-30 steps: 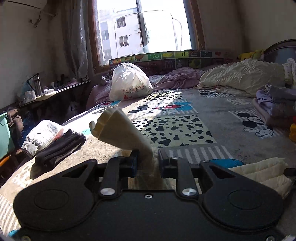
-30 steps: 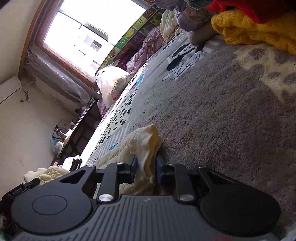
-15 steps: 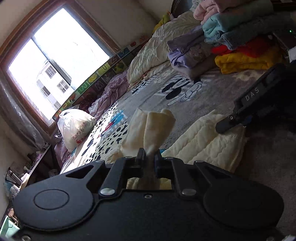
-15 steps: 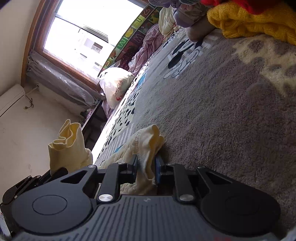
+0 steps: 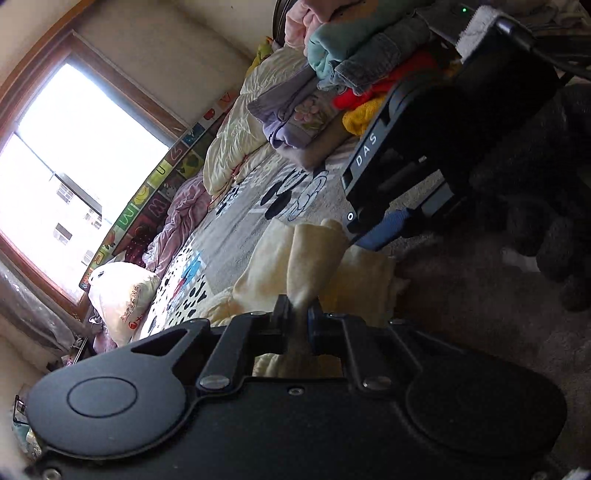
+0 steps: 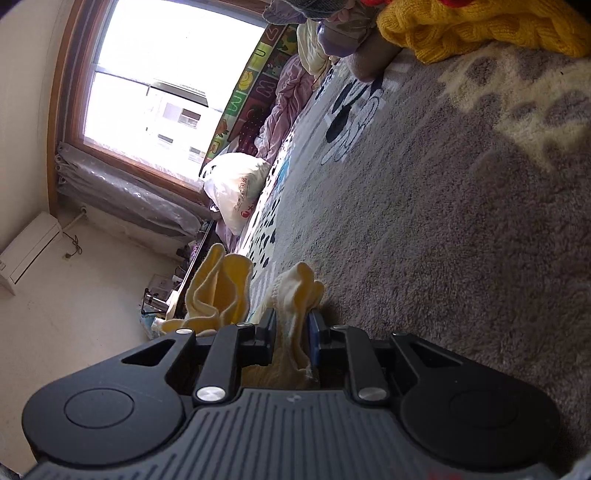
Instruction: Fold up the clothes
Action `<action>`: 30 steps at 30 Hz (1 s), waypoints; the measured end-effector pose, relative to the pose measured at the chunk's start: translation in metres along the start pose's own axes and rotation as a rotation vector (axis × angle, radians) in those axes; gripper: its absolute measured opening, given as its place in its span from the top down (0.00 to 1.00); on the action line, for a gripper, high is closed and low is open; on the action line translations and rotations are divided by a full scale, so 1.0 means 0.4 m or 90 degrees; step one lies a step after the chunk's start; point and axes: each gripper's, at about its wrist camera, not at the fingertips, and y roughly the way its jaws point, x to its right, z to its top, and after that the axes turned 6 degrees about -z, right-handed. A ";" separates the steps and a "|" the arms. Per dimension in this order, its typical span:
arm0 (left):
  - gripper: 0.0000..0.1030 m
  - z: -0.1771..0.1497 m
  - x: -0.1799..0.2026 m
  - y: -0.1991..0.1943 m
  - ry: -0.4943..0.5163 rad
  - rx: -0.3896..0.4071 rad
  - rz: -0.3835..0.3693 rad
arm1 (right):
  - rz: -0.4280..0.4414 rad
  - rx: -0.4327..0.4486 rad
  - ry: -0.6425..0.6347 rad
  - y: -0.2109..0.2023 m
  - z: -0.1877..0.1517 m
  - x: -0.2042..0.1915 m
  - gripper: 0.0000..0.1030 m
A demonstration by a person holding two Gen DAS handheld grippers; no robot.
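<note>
A pale yellow garment point(image 5: 314, 258) lay bunched on a grey cartoon-print blanket point(image 5: 258, 206) spread over a bed, pinched at two places by a pair of hand-held grippers. The left gripper point(image 5: 297, 321) had its jaws pressed nearly together on an upstanding fold of the cloth, which rose above the fingertips in two soft rolls. The right gripper point(image 6: 291, 330), seen from its own camera, was likewise clamped on a crumpled edge of the same garment, its jaws parted only by the thickness of the fabric; a second raised tuft of the cloth stood just beside it on the window side. From the left camera, the right tool's black body, lettered "DAS", hovered just beyond the garment, its blue-padded finger point(image 5: 384, 230) touching or nearly touching the cloth. Beyond the garment, farther along the blanket, sat a stack of folded clothes point(image 5: 354, 70) in pink, teal, grey, red, lilac and yellow; its yellow knit point(image 6: 476, 29) filled the top of the right camera's view. A cream quilt point(image 5: 236, 147) and a rumpled pink sheet point(image 5: 184, 218) lay past the garment toward the window point(image 5: 74, 155), and a white plastic bag point(image 5: 122, 299) rested at the blanket's edge below the sill. An alphabet mat point(image 6: 251, 92) lined the wall under the window.
</note>
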 end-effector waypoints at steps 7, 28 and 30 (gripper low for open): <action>0.60 -0.014 -0.106 -0.115 -0.135 0.057 -0.068 | 0.000 0.060 -0.107 -0.023 -0.004 -0.062 0.78; 0.74 -0.261 -0.208 0.013 -0.294 0.001 0.011 | -0.061 0.001 -0.404 0.066 -0.094 -0.220 0.91; 0.73 -0.242 -0.236 -0.025 -0.317 -0.004 -0.001 | -0.059 0.012 -0.414 0.056 -0.099 -0.228 0.92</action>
